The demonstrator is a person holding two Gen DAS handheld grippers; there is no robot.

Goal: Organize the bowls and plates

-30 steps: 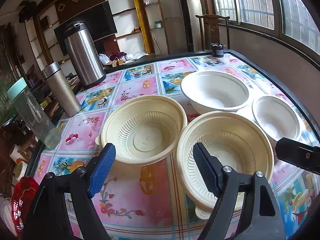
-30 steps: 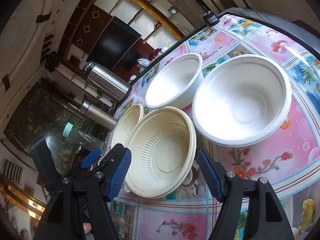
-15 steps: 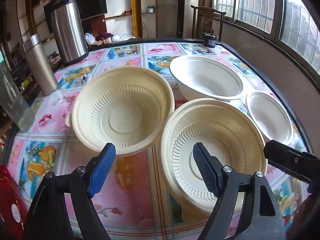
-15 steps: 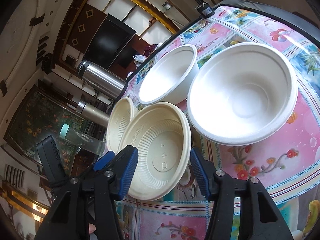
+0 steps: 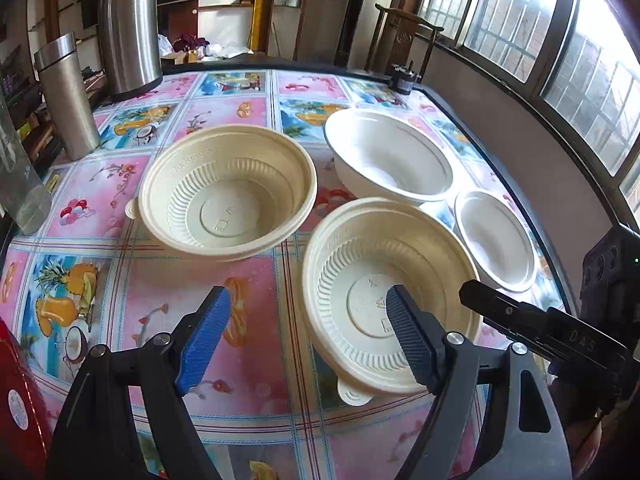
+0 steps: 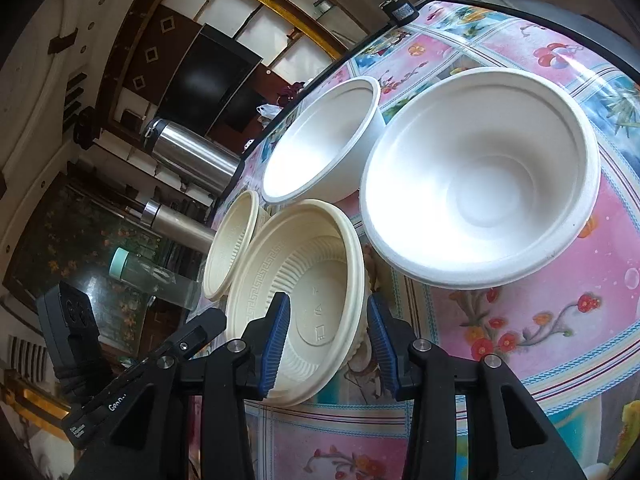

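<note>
Two cream ribbed bowls stand on the flowered table (image 5: 168, 288): a far one (image 5: 228, 192) and a near one (image 5: 388, 296). Behind them are a large white bowl (image 5: 390, 160) and a small white bowl (image 5: 496, 240). My left gripper (image 5: 306, 320) is open above the table between the cream bowls, with its right finger over the near one. My right gripper (image 6: 328, 336) is open but narrowed, one finger inside the near cream bowl (image 6: 304, 300) and one outside its wall. The white bowls (image 6: 480, 176) (image 6: 320, 144) lie beyond it.
A tall steel flask (image 5: 128, 28), a steel tumbler (image 5: 66, 96) and a clear bottle with a teal cap (image 6: 152, 276) stand along the table's left side. A red object (image 5: 16, 400) is at the near left. The dark table edge (image 5: 520, 184) runs by the window wall.
My right gripper moved in over the near cream bowl's wall and its jaws narrowed. My left gripper swung right, bringing the cream bowls closer; its jaws kept their width.
</note>
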